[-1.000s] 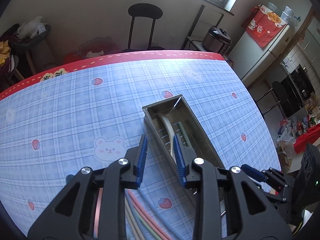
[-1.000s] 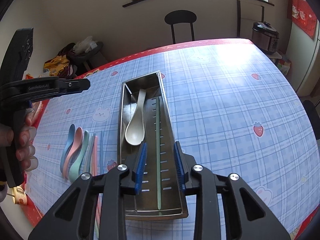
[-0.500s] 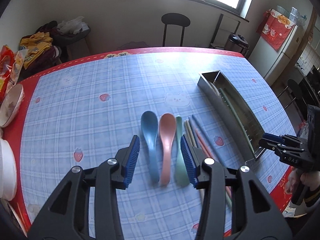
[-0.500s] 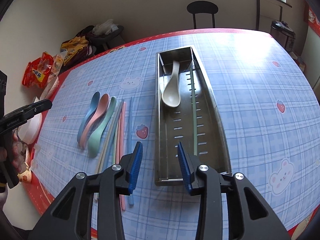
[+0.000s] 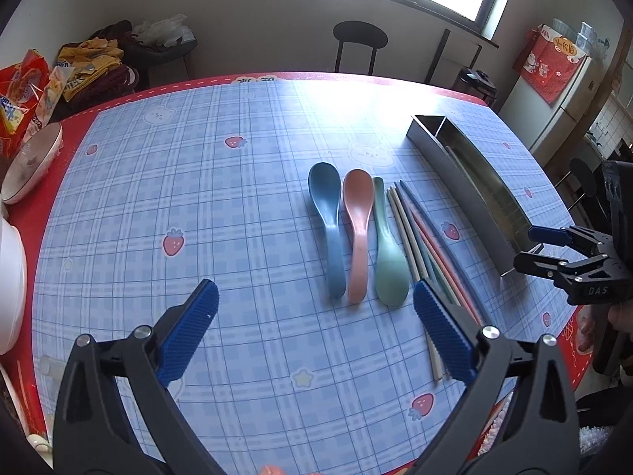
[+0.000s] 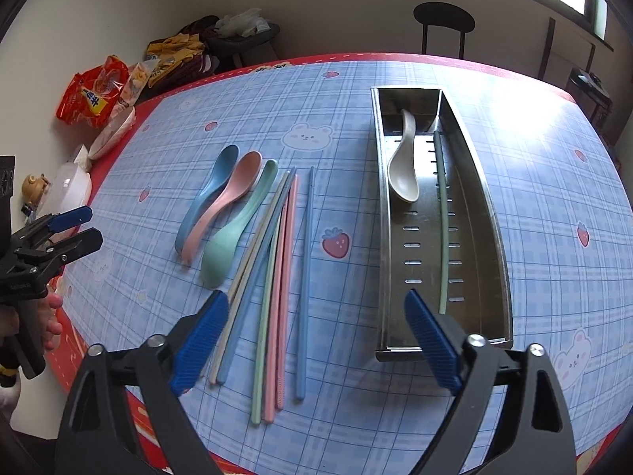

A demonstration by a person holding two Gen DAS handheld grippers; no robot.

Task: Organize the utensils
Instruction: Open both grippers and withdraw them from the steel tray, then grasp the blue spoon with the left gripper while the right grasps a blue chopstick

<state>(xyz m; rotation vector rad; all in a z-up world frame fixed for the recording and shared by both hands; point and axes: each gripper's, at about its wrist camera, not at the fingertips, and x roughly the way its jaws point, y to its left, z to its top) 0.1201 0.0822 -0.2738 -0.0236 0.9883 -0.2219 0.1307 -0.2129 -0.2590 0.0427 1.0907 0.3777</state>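
Steel utensil tray (image 6: 496, 233) as landmark, lying lengthwise on the blue plaid tabletop (image 6: 554, 182); inside it, a beige spoon (image 6: 403, 162) toward the far end, bowl pointing to the near end, and one green chopstick (image 6: 442, 221) running along the slotted floor beside the spoon. To the left of the tray, apart from it, a lone blue chopstick (image 6: 305, 277); farther left, a fanned bundle of chopsticks (image 6: 273, 277) in pink, green, blue and cream, touching one another; beyond these, farthest from the tray, three spoons side by side: green spoon (image 6: 233, 233), pink spoon (image 6: 225, 202), blue spoon (image 6: 205, 194). Right gripper (image 6: 316, 332) above the near end of the tray and the bundle, its jaws opening and spread wide, nothing between the pads; one pad overlaps the tray's near left corner in view, contact cannot be told. Left gripper (image 5: 314, 330) on the spoons' side of the tray, above the tabletop short of the spoon ends, its jaws likewise opening, spread wide, empty; a hand (image 6: 49, 320) holds its handle. White bowls (image 5: 27, 166) and a red snack bag (image 6: 95, 95) at the tabletop edge farthest from the tray.
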